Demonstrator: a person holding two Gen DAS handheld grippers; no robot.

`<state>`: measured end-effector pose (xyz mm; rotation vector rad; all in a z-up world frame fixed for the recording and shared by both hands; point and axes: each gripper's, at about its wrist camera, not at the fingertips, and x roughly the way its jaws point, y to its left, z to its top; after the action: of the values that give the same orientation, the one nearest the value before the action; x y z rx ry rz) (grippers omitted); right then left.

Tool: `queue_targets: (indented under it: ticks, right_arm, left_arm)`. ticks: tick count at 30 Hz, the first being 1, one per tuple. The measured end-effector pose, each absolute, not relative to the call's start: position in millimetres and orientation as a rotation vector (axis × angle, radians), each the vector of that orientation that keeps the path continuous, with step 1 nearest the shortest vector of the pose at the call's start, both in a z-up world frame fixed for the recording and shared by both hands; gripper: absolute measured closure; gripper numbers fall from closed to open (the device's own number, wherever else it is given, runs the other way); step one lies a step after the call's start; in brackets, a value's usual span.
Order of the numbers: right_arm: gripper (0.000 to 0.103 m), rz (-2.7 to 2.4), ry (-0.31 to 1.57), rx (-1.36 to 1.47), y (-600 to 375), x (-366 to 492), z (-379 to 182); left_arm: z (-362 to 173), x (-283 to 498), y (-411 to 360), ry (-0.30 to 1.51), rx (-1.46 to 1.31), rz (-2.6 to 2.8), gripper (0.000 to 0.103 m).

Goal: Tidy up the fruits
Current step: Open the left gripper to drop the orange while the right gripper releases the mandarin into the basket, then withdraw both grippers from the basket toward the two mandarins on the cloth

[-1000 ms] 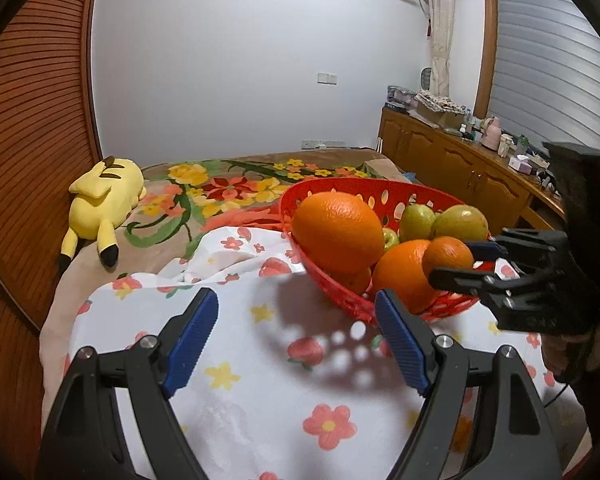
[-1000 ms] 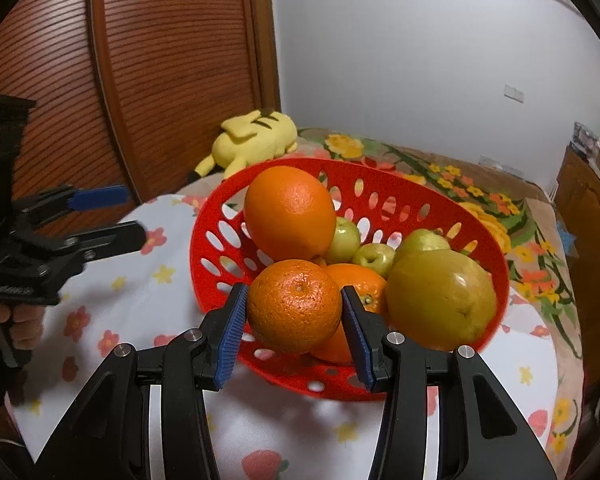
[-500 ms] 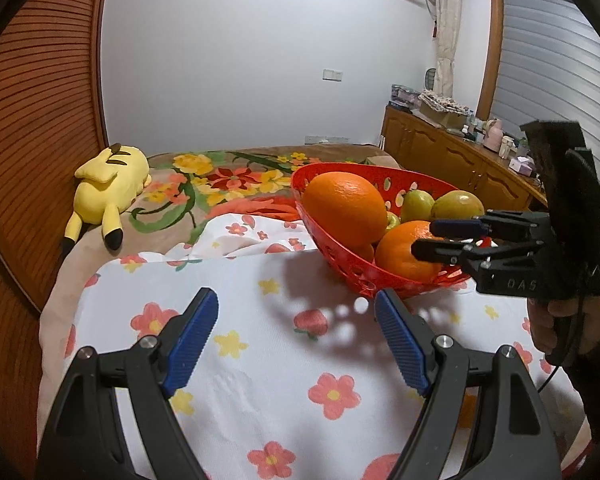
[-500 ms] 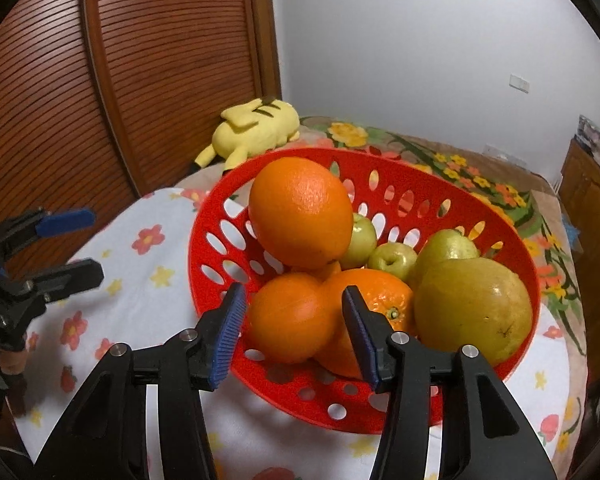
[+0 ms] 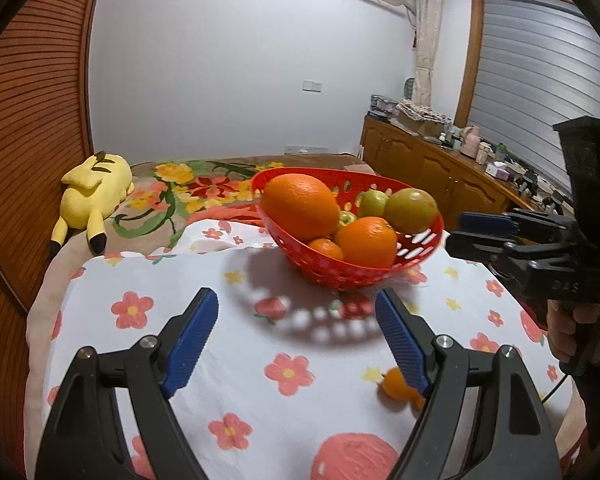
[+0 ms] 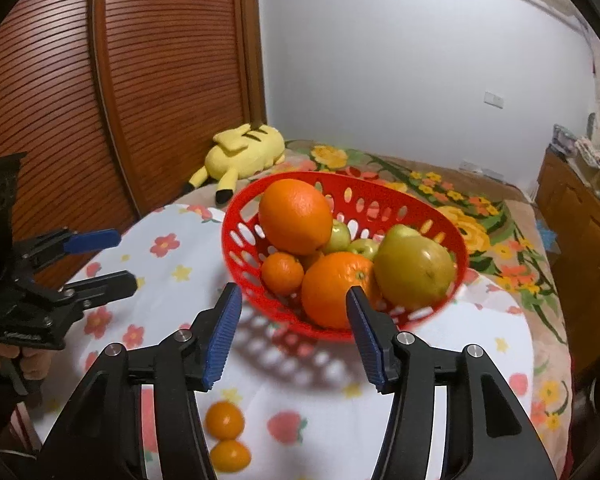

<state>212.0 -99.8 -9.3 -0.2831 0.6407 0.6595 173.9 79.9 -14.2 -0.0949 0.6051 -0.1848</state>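
A red perforated basket (image 6: 240,236) (image 5: 380,276) stands on the flowered tablecloth and holds a large orange (image 6: 294,216), a medium orange (image 6: 336,284), a small orange (image 6: 282,272), a yellow-green pear (image 6: 414,266) and small green apples (image 6: 340,236). Two small oranges (image 6: 225,420) (image 6: 230,456) lie on the cloth near the front edge; one also shows in the left wrist view (image 5: 394,384). My right gripper (image 6: 294,336) is open and empty, just in front of the basket. My left gripper (image 5: 296,336) is open and empty, left of the basket.
A yellow plush toy (image 6: 244,152) lies on the flowered bedspread behind the table. A slatted wooden wall (image 6: 120,100) runs along the left. A wooden sideboard (image 5: 440,172) with clutter stands at the right. The table edge is close at the front.
My right gripper let go of the small orange into the basket, opened and drew back. My left gripper also pulled back. Two small oranges on the cloth have come into view.
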Motion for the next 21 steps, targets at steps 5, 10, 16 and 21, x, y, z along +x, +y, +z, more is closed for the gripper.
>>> queue_targets:
  ticks: [5, 10, 16, 21]
  right_arm:
    - [0.046, 0.642, 0.626, -0.265, -116, 180, -7]
    - [0.044, 0.622, 0.636, -0.241, -128, 158, -15]
    - [0.044, 0.607, 0.678, -0.213, -138, 138, -37]
    - [0.044, 0.617, 0.717, -0.192, -139, 128, -57]
  left_arm:
    - [-15, 159, 69, 0.608, -0.07, -0.201, 0.022]
    - [-16, 147, 61, 0.599, -0.072, -0.222, 0.022]
    - [-19, 136, 51, 0.604, -0.059, -0.241, 0.022]
    - [-24, 132, 43, 0.615, -0.047, -0.251, 0.022]
